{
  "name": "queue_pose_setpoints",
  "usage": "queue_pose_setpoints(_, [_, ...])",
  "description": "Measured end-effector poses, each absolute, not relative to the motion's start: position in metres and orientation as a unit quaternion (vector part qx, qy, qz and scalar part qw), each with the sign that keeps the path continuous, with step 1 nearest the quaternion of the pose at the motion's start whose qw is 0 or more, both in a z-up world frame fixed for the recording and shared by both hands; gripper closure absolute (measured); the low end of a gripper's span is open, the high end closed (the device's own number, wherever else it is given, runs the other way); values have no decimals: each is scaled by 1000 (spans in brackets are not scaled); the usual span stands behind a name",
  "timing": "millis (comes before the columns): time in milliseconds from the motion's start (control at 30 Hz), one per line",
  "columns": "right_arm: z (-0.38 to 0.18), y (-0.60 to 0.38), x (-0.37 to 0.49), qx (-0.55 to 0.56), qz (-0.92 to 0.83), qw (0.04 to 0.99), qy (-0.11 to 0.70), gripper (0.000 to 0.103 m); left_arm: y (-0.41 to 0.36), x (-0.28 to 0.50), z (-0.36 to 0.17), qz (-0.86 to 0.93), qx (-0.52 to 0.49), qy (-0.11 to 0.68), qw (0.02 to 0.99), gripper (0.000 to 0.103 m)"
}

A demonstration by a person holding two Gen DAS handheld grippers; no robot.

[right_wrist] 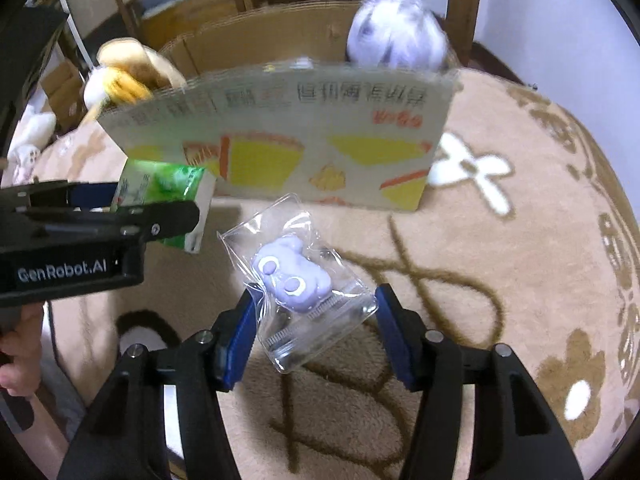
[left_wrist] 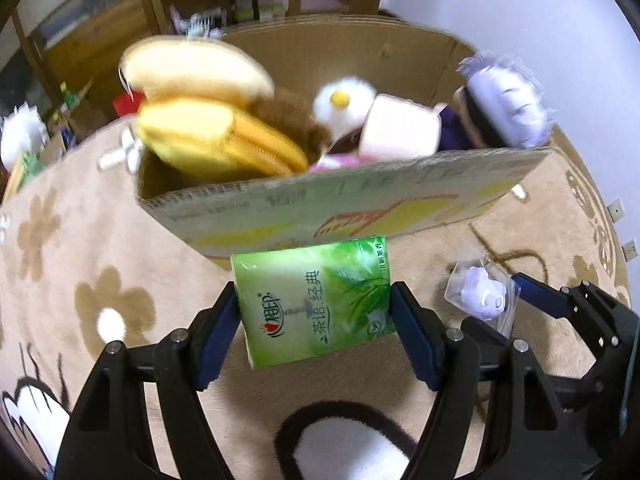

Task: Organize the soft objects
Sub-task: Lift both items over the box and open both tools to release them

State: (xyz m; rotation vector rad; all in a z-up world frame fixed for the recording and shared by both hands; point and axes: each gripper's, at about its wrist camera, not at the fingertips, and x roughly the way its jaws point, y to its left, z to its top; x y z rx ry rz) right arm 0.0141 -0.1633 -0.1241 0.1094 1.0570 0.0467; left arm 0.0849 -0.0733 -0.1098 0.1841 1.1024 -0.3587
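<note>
Cardboard first: the big printed box [left_wrist: 344, 200] stands on the beige flowered rug [left_wrist: 80, 240], already crowded with plush toys [left_wrist: 208, 120] from about ten o'clock round to the purple-haired doll [left_wrist: 504, 100] at two. Room looks tightest at the left, so I'd aim for the middle, near the white fluffy toy [left_wrist: 340, 100].

Next in size, the green tissue pack [left_wrist: 316, 300] sits clamped between the blue pads of the left gripper [left_wrist: 316, 316], held off the rug just short of the box's near wall. To drop it well, I'd lift it clear of that rim before pushing forward, or the pack's top edge will catch the flap.

Smallest, the clear bag with the lilac squishy toy [right_wrist: 292, 276] is pinched at its lower edges by the right gripper [right_wrist: 316, 320], at twelve o'clock from its fingers. The film looks slippery; I'd keep the squeeze firm and move one hand at a time.
</note>
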Motion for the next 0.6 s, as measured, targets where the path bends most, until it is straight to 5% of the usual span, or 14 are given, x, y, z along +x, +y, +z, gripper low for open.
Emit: queue_pose_setpoints(600, [-40,-161,-14,57,8,940,337,42,-43,55,2,-165,68,294,939,30])
